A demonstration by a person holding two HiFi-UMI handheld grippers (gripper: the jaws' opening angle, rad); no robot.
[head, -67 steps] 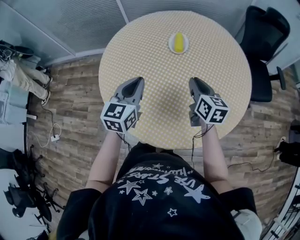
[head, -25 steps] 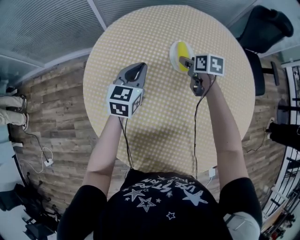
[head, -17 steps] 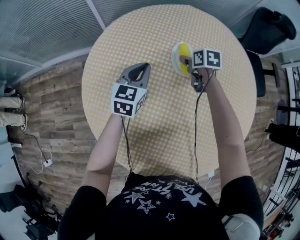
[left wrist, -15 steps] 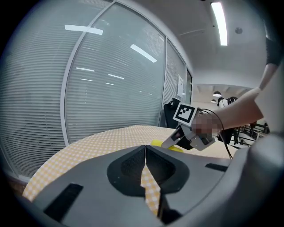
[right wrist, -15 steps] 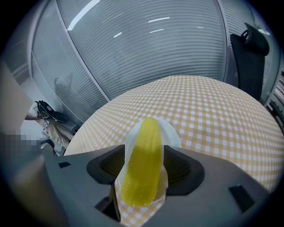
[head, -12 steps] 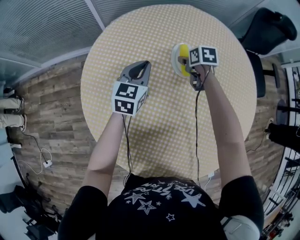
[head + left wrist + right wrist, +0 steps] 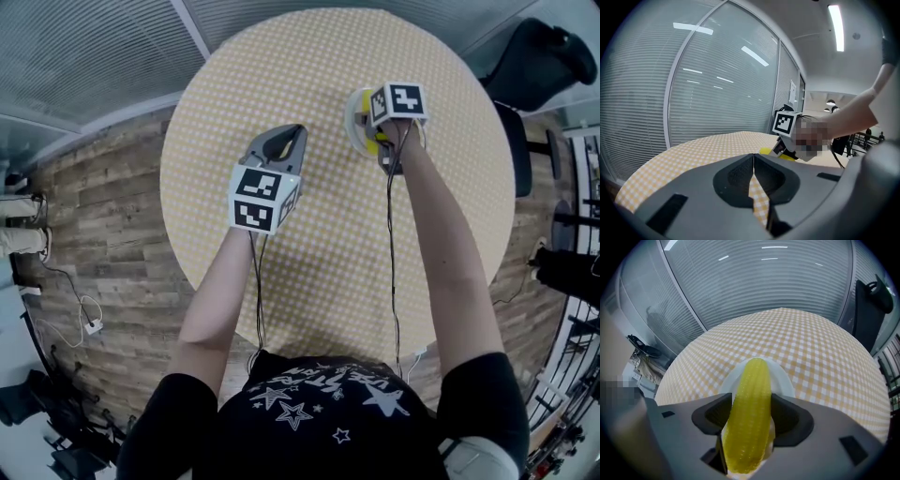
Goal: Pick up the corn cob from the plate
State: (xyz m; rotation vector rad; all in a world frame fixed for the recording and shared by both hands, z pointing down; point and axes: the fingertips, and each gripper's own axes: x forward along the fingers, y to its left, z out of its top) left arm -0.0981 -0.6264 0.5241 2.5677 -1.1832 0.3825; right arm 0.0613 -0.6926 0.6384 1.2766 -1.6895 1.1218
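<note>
Corn [image 7: 751,380] is clasped by the right gripper [image 7: 750,403], low over the plate [image 7: 783,379]; grasp is made, the lift is judged outstanding. Left gripper [image 7: 753,165] is held closed, empty.

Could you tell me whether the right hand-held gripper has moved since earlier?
Yes: the right hand-held gripper went from the table's near edge onto the plate's corn.

Feeds look bright and even to me, lit by ceiling strips [image 7: 836,26] that streak across the glass wall [image 7: 726,93]. Shadows on the table [image 7: 328,253] are faint and soft. Gripper views fisheye hard, corners go black, and the corn cob [image 7: 750,413] shows a mild sheen.
</note>
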